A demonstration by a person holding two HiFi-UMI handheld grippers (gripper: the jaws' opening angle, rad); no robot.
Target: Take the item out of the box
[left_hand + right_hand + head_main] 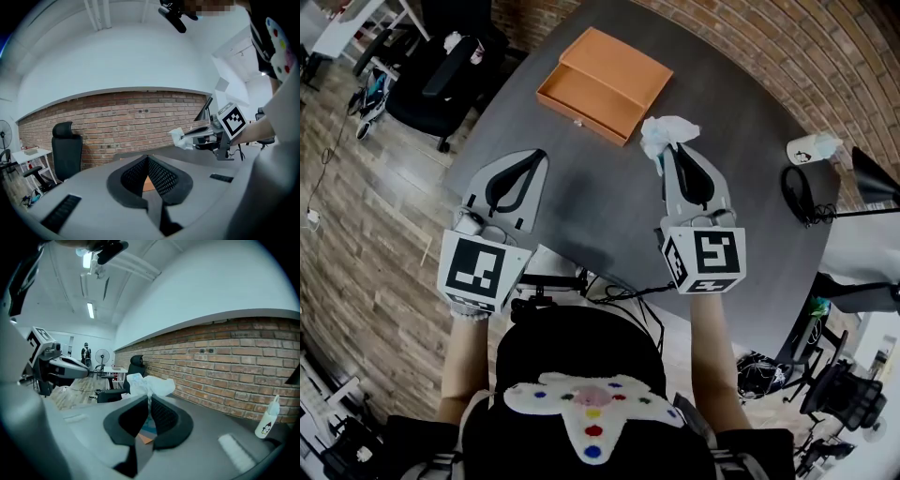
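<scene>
Wad (pixel 671 128), white: pinched in right gripper (pixel 669 152), clear of box (pixel 605 84) at eleven o'clock, so extracted; left gripper (pixel 540 156) closed, empty.

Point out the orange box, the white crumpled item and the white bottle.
orange box (pixel 614 67), head view, on its flat upper panel.
white crumpled item (pixel 667 131), head view, on its bunched middle.
white bottle (pixel 265 425), right gripper view, on its body below the cap.
</scene>
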